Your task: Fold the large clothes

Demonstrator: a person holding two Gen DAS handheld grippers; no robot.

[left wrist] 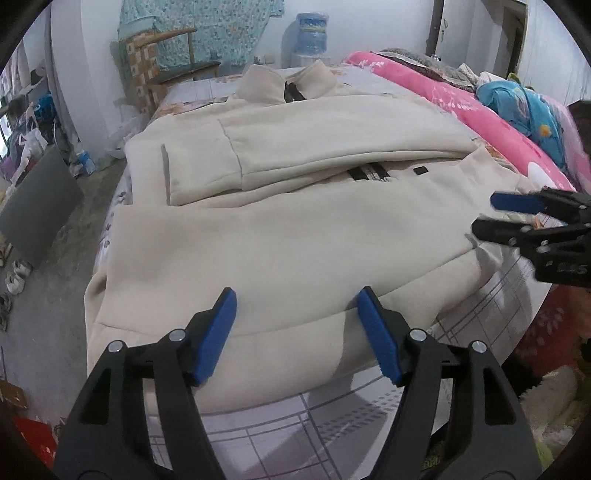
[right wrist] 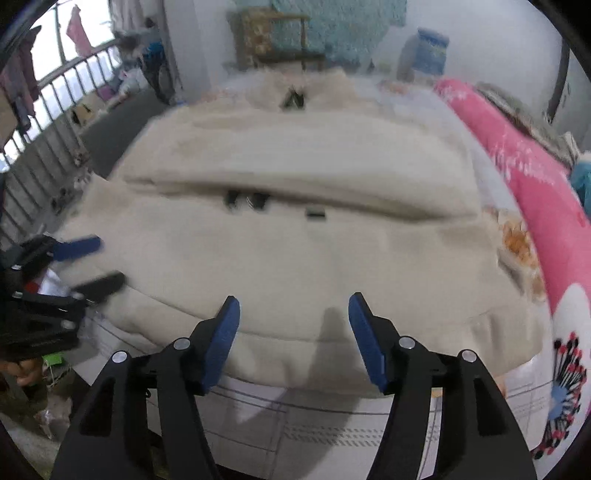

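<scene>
Home bedroom: bed point(left wrist: 332, 417), pink quilt point(left wrist: 461, 107), wooden chair point(left wrist: 166, 62)

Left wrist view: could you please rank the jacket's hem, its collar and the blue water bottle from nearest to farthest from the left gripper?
From the left gripper:
1. Jacket hem, directly beneath the fingers.
2. Collar, at the far end of the bed.
3. Water bottle, against the back wall.

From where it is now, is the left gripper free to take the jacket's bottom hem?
Probably yes. The left gripper is open with nothing between its fingers, and the jacket's bottom hem lies right ahead of them on the bed, uncovered. The right gripper sits off at the jacket's other side.
</scene>
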